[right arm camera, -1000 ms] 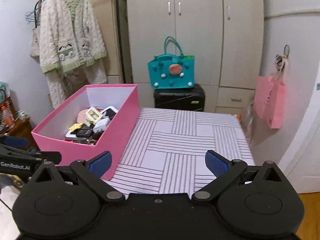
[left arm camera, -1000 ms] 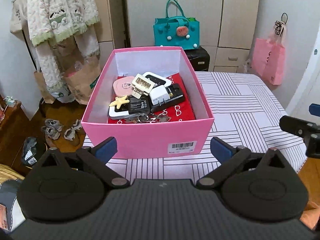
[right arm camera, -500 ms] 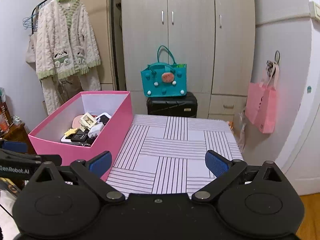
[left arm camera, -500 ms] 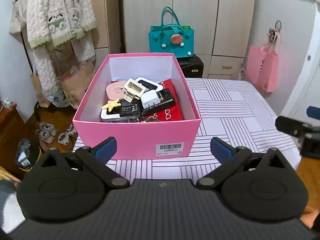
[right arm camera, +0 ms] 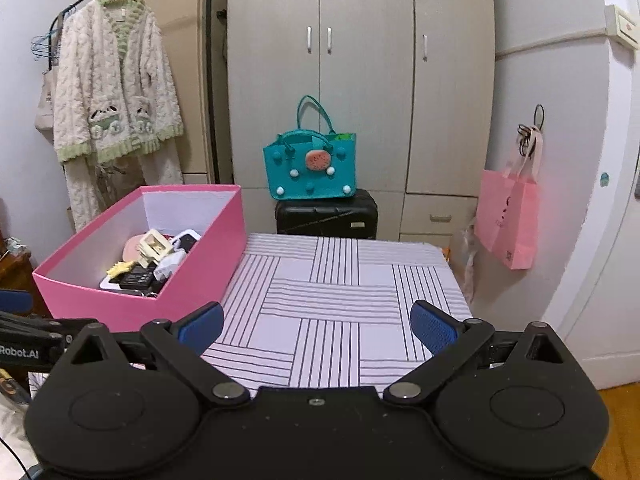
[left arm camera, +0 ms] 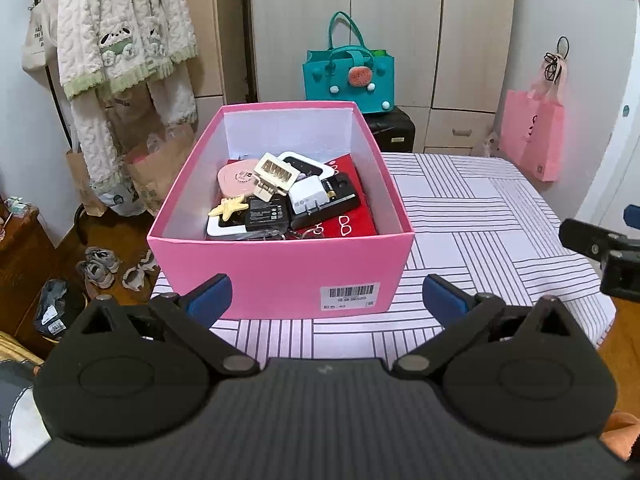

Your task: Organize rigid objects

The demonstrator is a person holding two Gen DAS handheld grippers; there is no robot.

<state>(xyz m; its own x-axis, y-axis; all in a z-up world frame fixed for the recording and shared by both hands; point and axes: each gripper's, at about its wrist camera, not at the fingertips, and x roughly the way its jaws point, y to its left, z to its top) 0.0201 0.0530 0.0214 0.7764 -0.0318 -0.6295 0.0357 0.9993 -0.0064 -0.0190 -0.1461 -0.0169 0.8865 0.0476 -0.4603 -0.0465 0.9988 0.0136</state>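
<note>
Both grippers have drawn back and risen: the pink box (contents unshifted) sits farther from the left gripper, the table lower before the right gripper

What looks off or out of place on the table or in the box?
Nothing spilled or damaged. The pink box sits at the table's left edge, squarely placed. Its contents are a jumble: a cream hair claw and yellow starfish clip lie on overlapping chargers. Both grippers are open, empty.

Black gripper, blue fingertips.
</note>
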